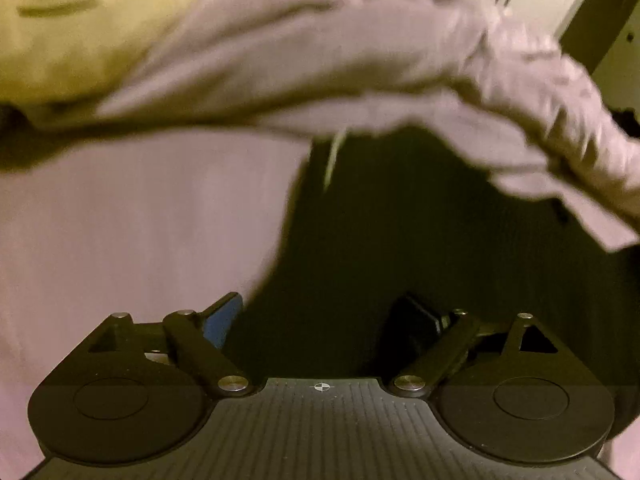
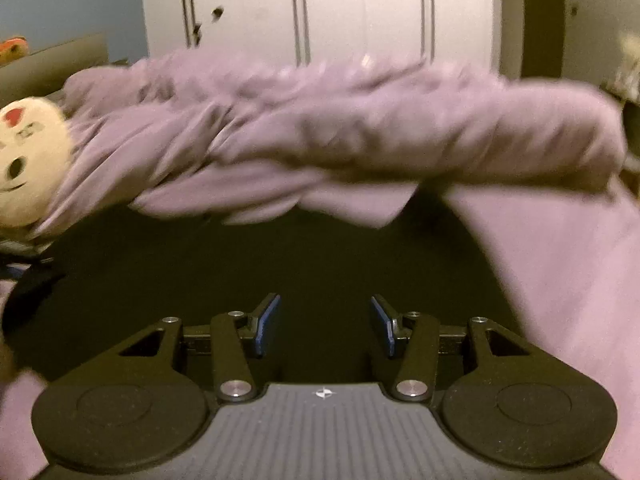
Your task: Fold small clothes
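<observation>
the lilac garment (image 2: 360,128) lies bunched across twelve o'clock on the dark surface (image 2: 280,264), so we keep both jaws apart, left hand-held gripper (image 1: 320,320) and right hand-held gripper (image 2: 325,326) empty, probably ready to pinch an edge.

A cream plush doll (image 2: 30,160) lies at the left, a red heart on its brow, a dark eye and a thin smile showing; from the left wrist view it fills the upper left corner (image 1: 80,28). A white wardrobe (image 2: 320,12) stands behind, its doors shut. Something orange (image 2: 12,48) sits at the far left. The surface below is dark (image 2: 320,256).
</observation>
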Demonstrator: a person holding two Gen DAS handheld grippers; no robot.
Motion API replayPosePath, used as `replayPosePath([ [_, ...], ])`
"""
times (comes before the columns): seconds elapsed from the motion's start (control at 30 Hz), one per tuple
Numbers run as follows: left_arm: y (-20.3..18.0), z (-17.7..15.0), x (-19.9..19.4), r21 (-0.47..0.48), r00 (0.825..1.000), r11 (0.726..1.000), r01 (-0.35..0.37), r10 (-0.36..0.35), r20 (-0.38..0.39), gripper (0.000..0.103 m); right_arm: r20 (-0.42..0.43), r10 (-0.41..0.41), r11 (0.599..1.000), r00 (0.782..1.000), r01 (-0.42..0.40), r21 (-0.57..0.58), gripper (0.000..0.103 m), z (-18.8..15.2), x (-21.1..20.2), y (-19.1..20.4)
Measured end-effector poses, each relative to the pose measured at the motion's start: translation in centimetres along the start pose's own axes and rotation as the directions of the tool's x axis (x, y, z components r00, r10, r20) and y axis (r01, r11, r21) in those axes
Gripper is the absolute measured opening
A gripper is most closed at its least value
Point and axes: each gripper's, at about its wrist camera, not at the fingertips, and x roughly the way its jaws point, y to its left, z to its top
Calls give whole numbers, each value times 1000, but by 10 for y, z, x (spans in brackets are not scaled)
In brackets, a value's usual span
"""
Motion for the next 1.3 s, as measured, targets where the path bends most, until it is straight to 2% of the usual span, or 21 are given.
replayPosePath([
  [0.07, -1, -5, 7, -11, 1000, 1000, -11, 11, -26, 94, -66, 26, 999, 997, -24, 32, 48, -23, 5, 10],
  [0.17, -1, -6, 14, -51, 998, 998, -19, 17, -52, 95, -151, 2, 993, 989, 15, 115, 46, -48, 21, 12],
  [0.3, -1, -9, 18, -41, 998, 999, -27, 25, -65, 97, -156, -29, 979, 987, 60, 194, 46, -49, 32, 8],
  [0.47, 4, -8, 18, -52, 997, 999, -11, 7, -76, 97, -186, -74, 985, 980, 101, 139, 45, -46, 42, 16],
  [0.63, 6, -7, 19, -42, 996, 999, 10, -14, -83, 95, -178, -108, 986, 978, 128, 109, 47, -53, 36, 22],
  [0.73, 9, -7, 14, -31, 992, 997, 77, -80, -94, 81, -182, -120, 983, 976, 142, 117, 47, -52, 35, 24],
  [0.8, 12, -5, 13, -36, 986, 991, 129, -132, -101, 67, -188, -125, 981, 974, 149, 124, 47, -50, 33, 25],
  [1.0, 35, -2, 17, -128, 959, 962, 240, -256, -120, 55, -179, -141, 980, 974, 163, 118, 49, -58, 21, 34],
  [1.13, 41, -6, 23, -127, 948, 953, 276, -292, -129, 63, -166, -151, 976, 974, 174, 128, 49, -62, 9, 44],
  [1.2, 38, -4, 25, -125, 941, 947, 296, -312, -130, 78, -157, -144, 977, 977, 166, 134, 49, -63, 4, 49],
  [1.27, 31, -4, 28, -113, 937, 944, 309, -322, -131, 85, -147, -120, 979, 982, 141, 146, 49, -63, -2, 54],
  [1.3, 26, -4, 29, -95, 941, 949, 300, -311, -133, 87, -139, -106, 981, 985, 127, 149, 48, -63, -4, 57],
])
